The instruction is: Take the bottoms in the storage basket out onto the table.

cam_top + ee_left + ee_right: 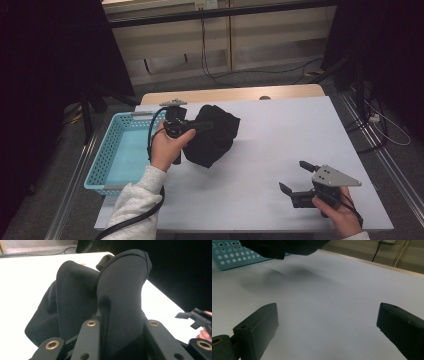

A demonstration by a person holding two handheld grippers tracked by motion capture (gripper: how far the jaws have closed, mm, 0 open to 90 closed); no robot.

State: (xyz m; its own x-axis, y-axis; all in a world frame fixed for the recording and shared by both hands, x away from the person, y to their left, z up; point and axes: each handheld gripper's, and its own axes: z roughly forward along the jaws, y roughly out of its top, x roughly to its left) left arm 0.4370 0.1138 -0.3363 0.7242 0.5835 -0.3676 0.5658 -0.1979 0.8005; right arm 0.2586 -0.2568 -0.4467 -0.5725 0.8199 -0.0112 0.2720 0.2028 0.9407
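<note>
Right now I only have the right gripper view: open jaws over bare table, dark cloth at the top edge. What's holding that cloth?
Observer: The left gripper is shut on the cloth; the left gripper view has a fold clamped between its jaws.
Operator: Is it lifted?
Observer: In the high view it hangs bunched from the jaws, with its lower end near the table; I cannot tell if it touches.
Operator: Is that blue thing a basket? Anything in it?
Observer: Yes, a basket at the table's left edge, beside the cloth, empty.

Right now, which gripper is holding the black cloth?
The left gripper, shut on the black cloth beside the blue basket; the right gripper sits open, holding nothing.
</note>
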